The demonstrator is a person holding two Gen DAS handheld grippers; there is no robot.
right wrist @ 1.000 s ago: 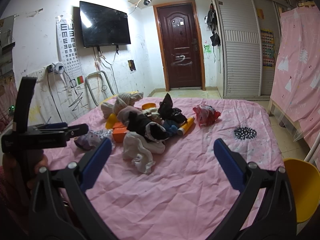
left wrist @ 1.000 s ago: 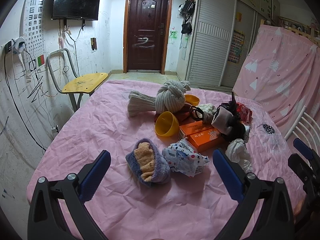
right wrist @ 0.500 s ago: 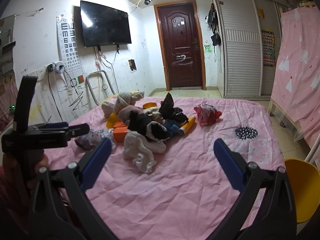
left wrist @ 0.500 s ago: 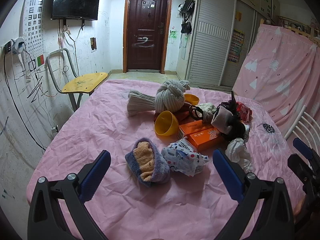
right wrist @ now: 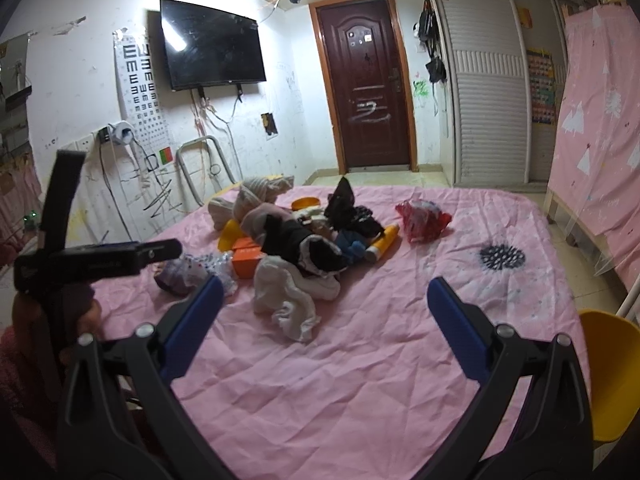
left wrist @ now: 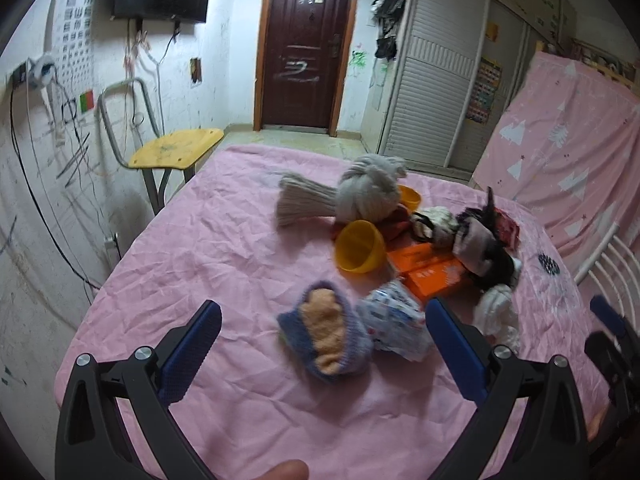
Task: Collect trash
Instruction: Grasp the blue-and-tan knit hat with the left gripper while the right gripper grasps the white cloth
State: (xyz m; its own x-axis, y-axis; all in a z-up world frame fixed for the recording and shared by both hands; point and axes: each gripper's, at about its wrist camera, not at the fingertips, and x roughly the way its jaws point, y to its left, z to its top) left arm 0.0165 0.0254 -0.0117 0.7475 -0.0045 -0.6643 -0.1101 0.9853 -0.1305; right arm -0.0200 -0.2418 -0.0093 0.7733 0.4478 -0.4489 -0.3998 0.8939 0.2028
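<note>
On the bed: a pink sheet (left wrist: 224, 264) carries a heap of clothes and rubbish near its middle
Left gripper (left wrist: 320, 336): held above the near part of the bed, jaws spread wide, nothing between them; the blue pads (left wrist: 192, 350) frame the nearest items
Right gripper (right wrist: 324, 312): held over the sheet at the other side of the heap, jaws spread wide and empty
Printed wrapper (left wrist: 394, 322): crumpled white plastic with blue and red marks, lying on the sheet just beside the right pad of the left gripper, touching the purple knit piece
Purple knit piece (left wrist: 326, 338): purple outside, orange inside, lying between the left gripper's pads in that view
Orange boxes (left wrist: 428, 270): two, side by side, just behind the wrapper
Yellow bowl (left wrist: 358, 246): tipped on its side, opening toward the left wrist camera, just beside the boxes
Grey knit bundle (left wrist: 348, 196): knotted, at the far side of the heap
White cloth (right wrist: 286, 296): crumpled, at the near edge of the heap in the right wrist view
Red wrapper (right wrist: 422, 220): crumpled, lying apart from the heap, toward the door side
Yellow tube (right wrist: 382, 244): lying against the dark clothes
Yellow chair (left wrist: 176, 152): beside the bed, by the wall
</note>
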